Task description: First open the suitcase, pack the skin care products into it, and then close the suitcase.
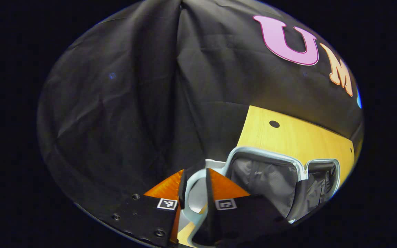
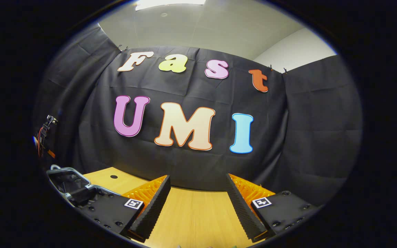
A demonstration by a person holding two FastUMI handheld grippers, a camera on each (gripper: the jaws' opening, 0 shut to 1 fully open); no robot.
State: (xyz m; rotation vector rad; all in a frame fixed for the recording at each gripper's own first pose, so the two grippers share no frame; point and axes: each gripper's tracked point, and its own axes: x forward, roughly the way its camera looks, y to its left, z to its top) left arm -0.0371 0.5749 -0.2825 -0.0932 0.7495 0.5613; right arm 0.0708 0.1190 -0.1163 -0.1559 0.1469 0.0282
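The suitcase [image 1: 267, 175] lies open on the wooden table [image 1: 288, 134], showing a pale rim and grey fabric lining in both halves. My left gripper [image 1: 194, 193] is down at the suitcase's near corner, its fingers close together with a curved stretch of the pale rim [image 1: 191, 187] pinched between them. In the right gripper view the suitcase [image 2: 64, 179] sits at the far left edge, partly cut off. My right gripper [image 2: 196, 206] hovers above the bare table [image 2: 195, 213] with its fingers wide apart and nothing between them.
The black cloth wall [image 2: 288, 137] closes off the back and both sides of the table. A small dark hole [image 1: 274, 124] marks the tabletop behind the suitcase. A device with red wires [image 2: 43, 137] hangs on the left wall.
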